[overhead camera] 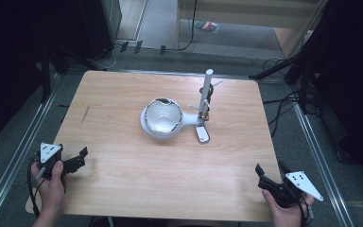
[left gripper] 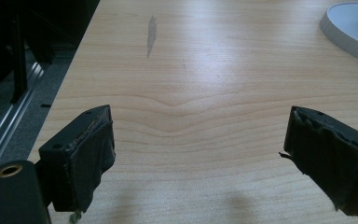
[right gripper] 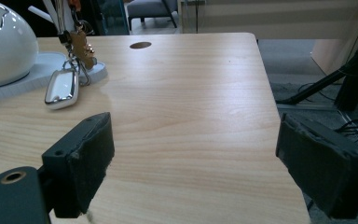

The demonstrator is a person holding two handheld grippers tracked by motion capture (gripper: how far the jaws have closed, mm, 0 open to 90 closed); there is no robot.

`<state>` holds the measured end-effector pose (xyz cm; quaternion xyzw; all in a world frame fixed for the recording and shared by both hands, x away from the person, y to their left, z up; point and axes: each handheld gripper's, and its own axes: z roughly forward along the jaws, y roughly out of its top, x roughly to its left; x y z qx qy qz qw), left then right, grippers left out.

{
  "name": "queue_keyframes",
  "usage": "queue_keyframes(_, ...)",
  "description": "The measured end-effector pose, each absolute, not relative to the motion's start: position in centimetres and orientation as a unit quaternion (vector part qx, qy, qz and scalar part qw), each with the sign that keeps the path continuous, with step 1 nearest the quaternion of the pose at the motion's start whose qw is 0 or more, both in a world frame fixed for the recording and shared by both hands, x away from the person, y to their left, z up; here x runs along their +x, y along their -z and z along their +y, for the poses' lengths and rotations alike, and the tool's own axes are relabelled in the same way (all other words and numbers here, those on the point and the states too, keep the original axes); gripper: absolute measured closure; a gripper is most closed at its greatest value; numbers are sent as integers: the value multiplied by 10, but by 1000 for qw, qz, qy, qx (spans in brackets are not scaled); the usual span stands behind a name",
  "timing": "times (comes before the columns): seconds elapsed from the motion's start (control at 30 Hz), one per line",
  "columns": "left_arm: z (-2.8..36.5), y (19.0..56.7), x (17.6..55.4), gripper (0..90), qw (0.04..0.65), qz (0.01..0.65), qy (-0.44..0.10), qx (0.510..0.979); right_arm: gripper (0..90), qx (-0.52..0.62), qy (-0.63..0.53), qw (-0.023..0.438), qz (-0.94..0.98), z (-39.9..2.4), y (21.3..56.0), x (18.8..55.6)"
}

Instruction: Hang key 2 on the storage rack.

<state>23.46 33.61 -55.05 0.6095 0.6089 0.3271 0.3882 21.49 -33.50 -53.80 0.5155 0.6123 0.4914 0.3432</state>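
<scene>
We hold the left tool [overhead camera: 75, 160] and the right tool [overhead camera: 270, 176] at the near corners of the pale wooden surface [overhead camera: 123, 179], both well apart from the white dome-shaped stand [overhead camera: 161, 118] at its middle. Each tool's jaws stand wide apart with nothing between them. A white key fob [right gripper: 63, 88] hangs by a ring from the stand's upright white post [overhead camera: 206, 92], resting just beside the stand's base.
</scene>
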Motion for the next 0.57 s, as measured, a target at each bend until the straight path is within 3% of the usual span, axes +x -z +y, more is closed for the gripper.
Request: queue_keyframes(0.57, 336, 550, 235, 89, 387, 609, -326, 610, 98, 527, -484, 341, 609, -344, 544, 203)
